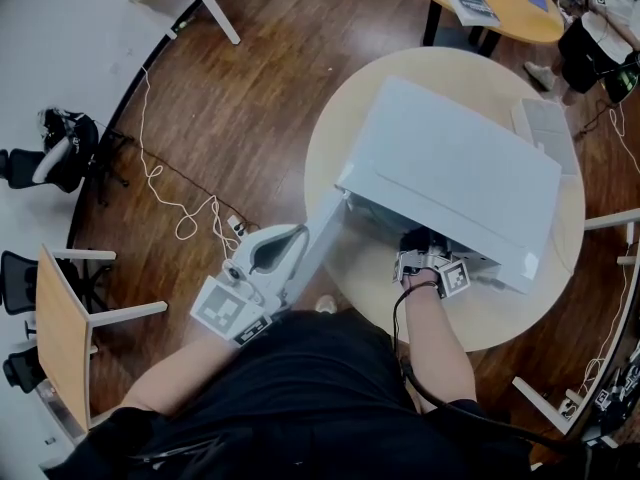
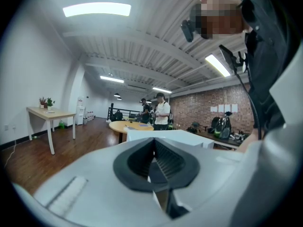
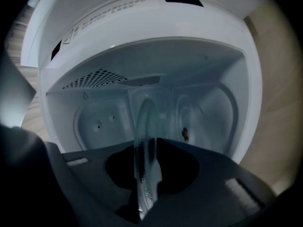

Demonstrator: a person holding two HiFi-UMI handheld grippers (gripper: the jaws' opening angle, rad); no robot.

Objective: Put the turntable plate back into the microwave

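The white microwave sits on a round table, its door swung open to the left. My right gripper reaches into the cavity mouth and is shut on the clear glass turntable plate. In the right gripper view the plate stands edge-on between the jaws of that gripper, and the drive hub shows on the cavity wall to its right. My left gripper lies against the open door's outer edge. In the left gripper view this gripper has its jaws together.
The round wooden table has bare room in front of the microwave. A flat white unit lies behind the microwave. A white cable trails on the floor at left, near chairs. People stand far off.
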